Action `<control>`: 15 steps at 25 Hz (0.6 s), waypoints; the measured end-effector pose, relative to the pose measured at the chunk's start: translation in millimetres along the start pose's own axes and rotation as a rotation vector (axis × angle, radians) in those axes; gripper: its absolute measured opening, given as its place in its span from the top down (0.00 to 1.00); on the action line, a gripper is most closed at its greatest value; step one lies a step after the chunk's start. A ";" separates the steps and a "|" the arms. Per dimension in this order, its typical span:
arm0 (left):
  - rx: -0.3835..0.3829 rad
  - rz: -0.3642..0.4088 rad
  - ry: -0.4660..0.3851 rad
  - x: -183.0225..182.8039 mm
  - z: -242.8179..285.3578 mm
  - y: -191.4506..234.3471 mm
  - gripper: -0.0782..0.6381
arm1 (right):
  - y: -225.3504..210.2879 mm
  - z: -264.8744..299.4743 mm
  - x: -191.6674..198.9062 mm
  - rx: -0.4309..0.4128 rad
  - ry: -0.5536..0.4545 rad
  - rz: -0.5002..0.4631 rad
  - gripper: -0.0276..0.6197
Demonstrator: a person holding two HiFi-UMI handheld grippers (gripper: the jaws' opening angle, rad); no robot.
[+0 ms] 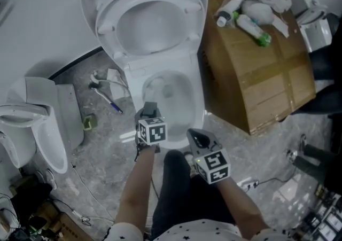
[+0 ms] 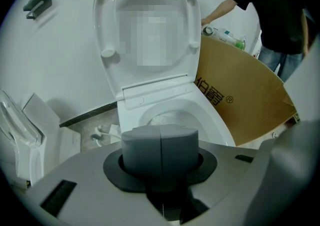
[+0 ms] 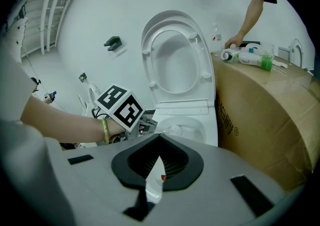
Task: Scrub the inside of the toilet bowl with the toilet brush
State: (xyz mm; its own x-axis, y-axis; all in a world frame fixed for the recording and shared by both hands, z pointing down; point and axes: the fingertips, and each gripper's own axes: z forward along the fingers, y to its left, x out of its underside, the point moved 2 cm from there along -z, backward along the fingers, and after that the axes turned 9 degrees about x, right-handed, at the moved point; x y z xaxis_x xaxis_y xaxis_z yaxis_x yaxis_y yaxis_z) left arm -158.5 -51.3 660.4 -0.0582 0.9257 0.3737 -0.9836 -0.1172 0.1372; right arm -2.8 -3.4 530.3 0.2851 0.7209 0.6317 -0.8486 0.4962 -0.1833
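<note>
One toilet bowl — left gripper near

A person at the cardboard box is cut off by the right gripper view's top edge; only an arm and dark sleeve show. The left claw hides the toilet bowl's near rim. The right claw shows only a dark recess, its jaws unreadable.
</note>
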 end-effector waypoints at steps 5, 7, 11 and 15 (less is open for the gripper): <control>-0.022 -0.008 0.010 8.1 -5.6 7.1 0.68 | 2.3 -1.9 -2.2 0.001 -0.006 -0.007 0.95; -0.030 -0.011 0.015 11.9 -8.3 9.1 0.68 | 3.1 -3.4 -1.9 0.001 -0.006 -0.010 0.95; -0.040 -0.020 0.023 18.6 -12.8 10.6 0.68 | 4.3 -6.7 -1.9 0.000 -0.007 -0.017 0.95; -0.051 -0.017 0.032 24.9 -16.6 11.1 0.68 | 6.7 -10.1 -3.0 -0.002 -0.009 -0.025 0.95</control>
State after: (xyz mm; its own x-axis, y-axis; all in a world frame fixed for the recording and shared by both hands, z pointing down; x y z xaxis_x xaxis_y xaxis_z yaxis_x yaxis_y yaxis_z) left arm -173.7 -23.6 656.0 -0.0461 0.9386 0.3418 -0.9918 -0.0838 0.0964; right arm -4.9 2.6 519.6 0.3017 0.7040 0.6429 -0.8405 0.5148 -0.1693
